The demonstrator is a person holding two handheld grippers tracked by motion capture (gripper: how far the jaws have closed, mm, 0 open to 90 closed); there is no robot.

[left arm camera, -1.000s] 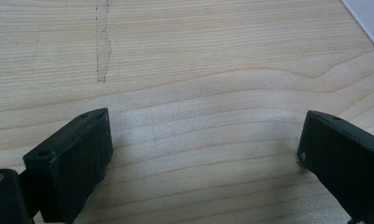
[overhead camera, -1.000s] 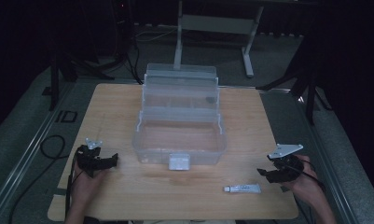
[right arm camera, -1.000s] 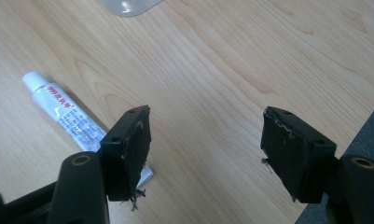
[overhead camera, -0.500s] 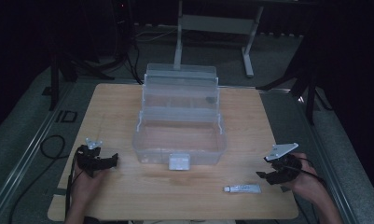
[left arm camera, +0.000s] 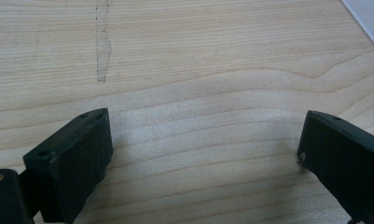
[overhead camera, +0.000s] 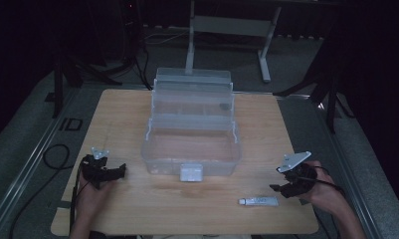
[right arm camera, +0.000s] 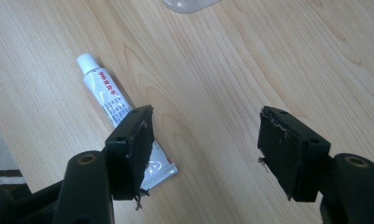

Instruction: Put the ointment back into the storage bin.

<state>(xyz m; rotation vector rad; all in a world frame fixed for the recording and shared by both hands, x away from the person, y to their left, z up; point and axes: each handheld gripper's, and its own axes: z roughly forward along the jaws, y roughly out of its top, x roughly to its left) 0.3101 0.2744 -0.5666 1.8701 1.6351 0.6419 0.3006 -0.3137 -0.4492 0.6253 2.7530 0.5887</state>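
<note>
Right side, change over the last second:
- Right gripper (overhead camera: 280,181) shifted slightly down and in toward the small white squeeze tube with red print (overhead camera: 258,201); very short move.
- Jaws spread wide, nothing between them, no grip. In the right gripper view (right arm camera: 203,135), bare wood between the pads; tube (right arm camera: 111,100) off to the side, crimped end tucked behind one pad, white cap pointing away.
- Tube itself unmoved: flat on the pale wooden tabletop (overhead camera: 137,209), near the front edge, in front of the box's right corner, just beside the right gripper's tips.

Meaning, as a judgement: approach to the tube begun, pick-up not yet made. Jaws offset to one side of it; sideways correction needed before any squeeze, plus a low reach, given how flat it lies.

Left side:
- Left gripper (overhead camera: 118,172) parked at the front left of the table, same place as a second ago. Jaws released and far apart (left arm camera: 203,135), plain wood grain beneath.

Surroundings:
- Clear plastic storage box with raised lid and tiered tray (overhead camera: 207,162) at table centre, open, lower tub apparently empty; white front latch (overhead camera: 191,172) hanging toward the person.
- Black cable loop (overhead camera: 52,154) on the floor at left.

Obstructions: none between gripper and tube. Front wall of the box to clear on any later lift inward.
</note>
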